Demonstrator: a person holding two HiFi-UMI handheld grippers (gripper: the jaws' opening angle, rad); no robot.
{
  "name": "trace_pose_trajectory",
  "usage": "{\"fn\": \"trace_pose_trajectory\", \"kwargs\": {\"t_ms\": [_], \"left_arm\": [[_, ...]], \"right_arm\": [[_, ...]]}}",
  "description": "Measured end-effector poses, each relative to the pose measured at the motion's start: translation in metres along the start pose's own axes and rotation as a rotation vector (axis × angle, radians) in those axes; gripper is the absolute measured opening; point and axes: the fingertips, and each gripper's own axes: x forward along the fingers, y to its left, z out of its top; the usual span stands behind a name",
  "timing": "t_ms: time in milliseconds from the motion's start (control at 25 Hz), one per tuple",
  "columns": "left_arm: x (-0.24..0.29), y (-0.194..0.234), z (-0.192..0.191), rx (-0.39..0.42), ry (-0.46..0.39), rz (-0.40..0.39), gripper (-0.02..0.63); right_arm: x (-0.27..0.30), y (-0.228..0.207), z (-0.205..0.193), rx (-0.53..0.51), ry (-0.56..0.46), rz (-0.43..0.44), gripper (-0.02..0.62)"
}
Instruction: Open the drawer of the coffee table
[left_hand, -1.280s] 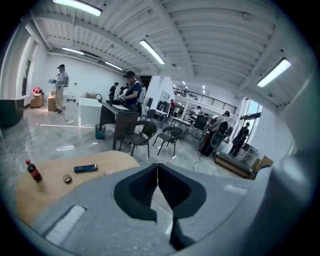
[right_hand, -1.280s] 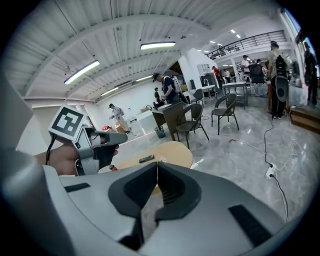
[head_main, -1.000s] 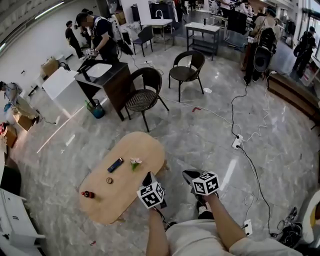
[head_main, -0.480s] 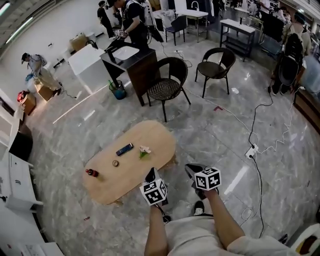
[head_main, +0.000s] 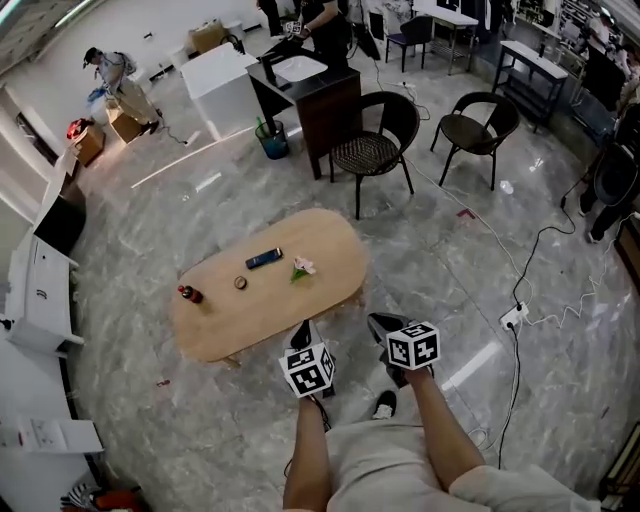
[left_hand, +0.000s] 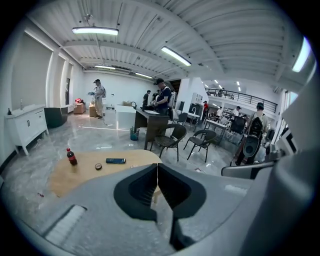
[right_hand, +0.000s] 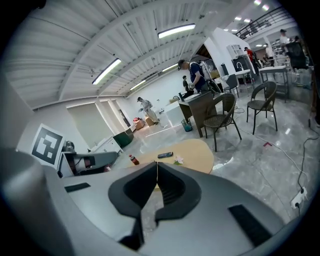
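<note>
The oval wooden coffee table (head_main: 300, 300) stands on the marble floor just ahead of me; no drawer front shows in any view. On its top lie a red-capped bottle (head_main: 188, 294), a small round lid (head_main: 240, 283), a dark phone (head_main: 264, 259) and a pink flower (head_main: 302, 267). My left gripper (head_main: 303, 331) hovers at the table's near edge, shut and empty. My right gripper (head_main: 379, 322) hangs to the right of it over the floor, also shut and empty. The left gripper view shows its closed jaws (left_hand: 158, 168) aimed over the table (left_hand: 85, 172). The right gripper view shows shut jaws (right_hand: 157, 165) facing the table (right_hand: 197, 151).
Two dark chairs (head_main: 372, 150) (head_main: 478, 125) and a dark sink cabinet (head_main: 310, 95) stand beyond the table. A white cabinet (head_main: 40, 290) lines the left wall. A cable and power strip (head_main: 515, 317) lie on the floor at right. People work at the back.
The head view has swung, so the table now sits more central and higher in the picture. Both grippers shifted a little toward its near edge and stayed shut.
</note>
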Motion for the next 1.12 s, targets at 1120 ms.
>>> {"fn": "trace_pose_trajectory", "kwargs": {"t_ms": [1120], "left_arm": [[-0.009,0.075,-0.151,-0.150,0.150,0.208,0.012]], "right_arm": [[0.006,-0.084,-0.078,-0.010,0.025,-0.065,0.015]]}}
